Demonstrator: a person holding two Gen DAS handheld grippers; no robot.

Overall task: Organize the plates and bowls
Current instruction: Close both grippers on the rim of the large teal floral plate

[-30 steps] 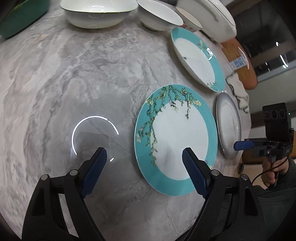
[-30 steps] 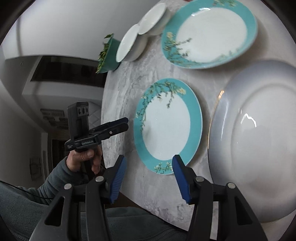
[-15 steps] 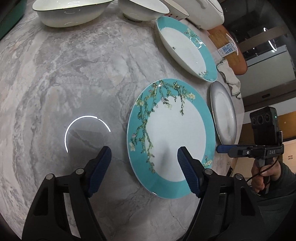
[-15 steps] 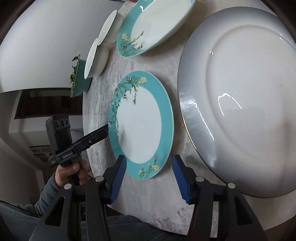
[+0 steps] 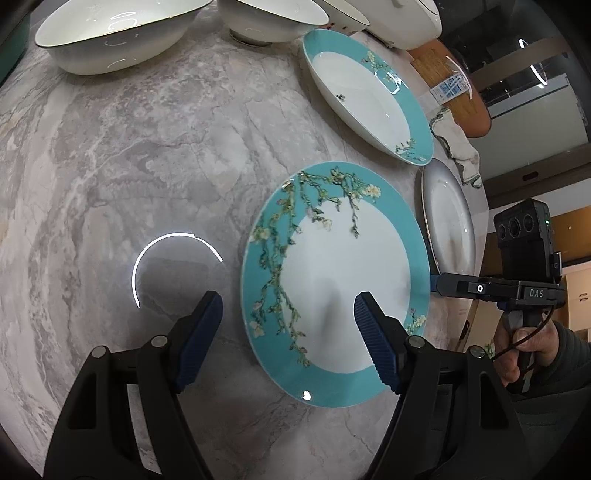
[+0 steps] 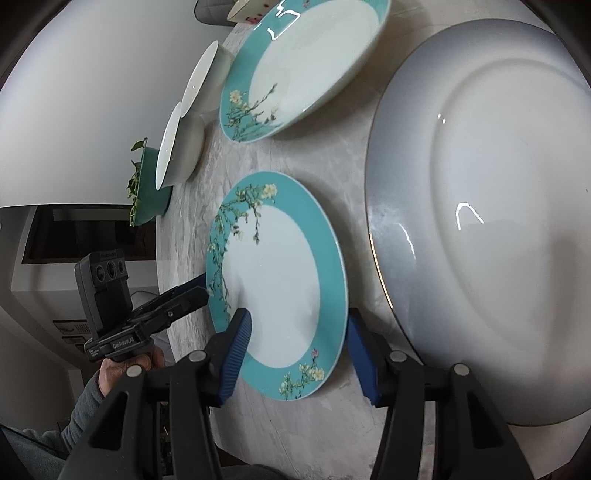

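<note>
The left gripper (image 5: 288, 325) hangs over the near left part of the flat teal plate (image 5: 354, 291), its jaws spread and nothing pinched: one blue pad (image 5: 199, 332) stands over bare marble left of the rim, the other over the plate's white centre. These jaws have just been closing a little, with only the plate's left rim below the gap. The right gripper (image 6: 295, 354) reaches the same plate from the opposite side; its jaws are also spread, one pad over the near teal band and the other just outside the rim, over the strip of table between this plate and the grey one. Whether either pad touches the china cannot be told. In the left wrist view the right gripper's body (image 5: 491, 288) shows at the plate's right edge, held by a hand (image 5: 517, 347) in a dark sleeve.

The flat teal plate lies on the marble table (image 5: 129, 166), near its front edge, blossom branches running along its far left rim. Just right of it lies a grey-rimmed white plate (image 6: 480, 221), apart from it by a narrow gap. Farther back sits a deeper teal-rimmed plate (image 5: 369, 96), also with blossoms. Beyond that, along the far side, stand a wide white bowl (image 5: 110, 33) and a smaller white bowl (image 5: 266, 18), close together. A crumpled cloth (image 5: 458, 144) and an orange-brown board with a label (image 5: 450, 85) lie at the far right. A green pot with leaves (image 6: 147, 184) stands at the far left.
</note>
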